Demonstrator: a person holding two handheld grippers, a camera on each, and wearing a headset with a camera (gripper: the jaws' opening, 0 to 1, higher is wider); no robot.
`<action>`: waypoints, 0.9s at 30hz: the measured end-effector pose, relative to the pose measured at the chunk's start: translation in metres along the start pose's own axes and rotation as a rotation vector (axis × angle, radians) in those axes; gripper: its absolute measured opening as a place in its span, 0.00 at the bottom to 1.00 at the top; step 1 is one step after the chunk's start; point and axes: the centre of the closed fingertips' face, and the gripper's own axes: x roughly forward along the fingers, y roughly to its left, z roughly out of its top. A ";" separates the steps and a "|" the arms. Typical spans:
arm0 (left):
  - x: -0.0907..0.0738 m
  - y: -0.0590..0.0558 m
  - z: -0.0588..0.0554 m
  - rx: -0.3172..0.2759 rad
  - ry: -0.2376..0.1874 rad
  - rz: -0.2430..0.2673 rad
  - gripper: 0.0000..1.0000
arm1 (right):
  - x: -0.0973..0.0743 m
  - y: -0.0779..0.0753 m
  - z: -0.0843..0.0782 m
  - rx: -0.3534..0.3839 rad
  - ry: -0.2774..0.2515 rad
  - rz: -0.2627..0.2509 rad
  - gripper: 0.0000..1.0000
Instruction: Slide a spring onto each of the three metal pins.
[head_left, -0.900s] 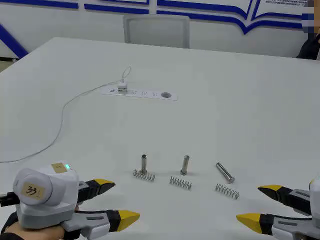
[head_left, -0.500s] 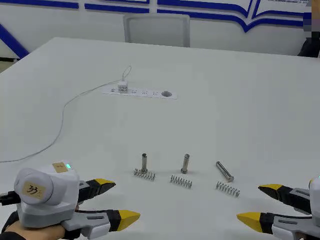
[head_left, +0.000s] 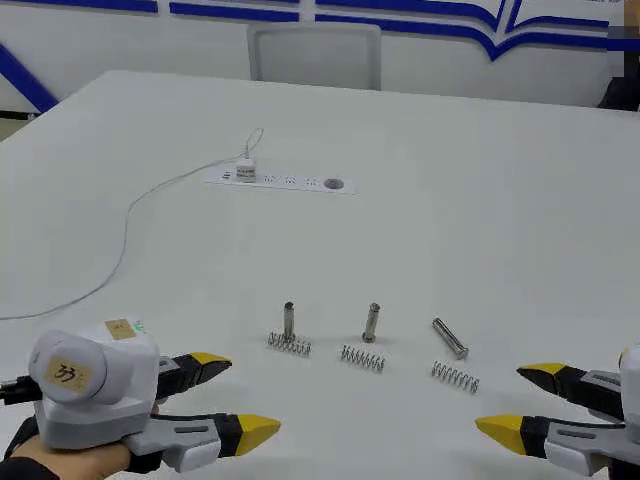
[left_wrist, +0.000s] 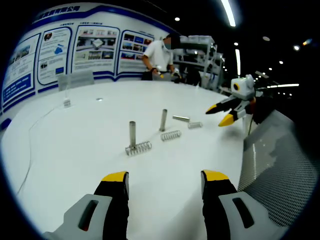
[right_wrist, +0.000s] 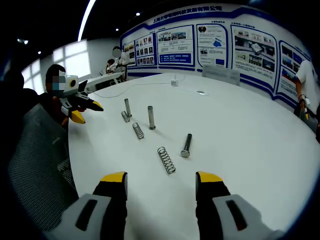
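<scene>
**Three pins, three springs, both claws released: no spring fitted.**
On the white surface the left pin and middle pin are stood upright, and the right pin is laid flat. The left spring, middle spring and right spring are each laid just near of their pin. The left claw and right claw are held spread and empty at the near edge. Since a moment ago nothing is seen displaced; only the view is shifted. The task is judged not yet begun.
</scene>
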 end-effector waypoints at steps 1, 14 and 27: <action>0.000 0.000 0.000 0.000 0.000 -0.001 0.60 | 0.000 -0.001 0.003 -0.001 -0.002 -0.002 0.55; 0.000 -0.001 0.000 -0.002 -0.004 -0.005 0.59 | 0.017 -0.015 0.036 -0.050 0.029 -0.007 0.45; -0.001 0.001 0.000 -0.008 -0.012 0.000 0.59 | 0.058 -0.030 0.058 -0.107 0.154 -0.039 0.30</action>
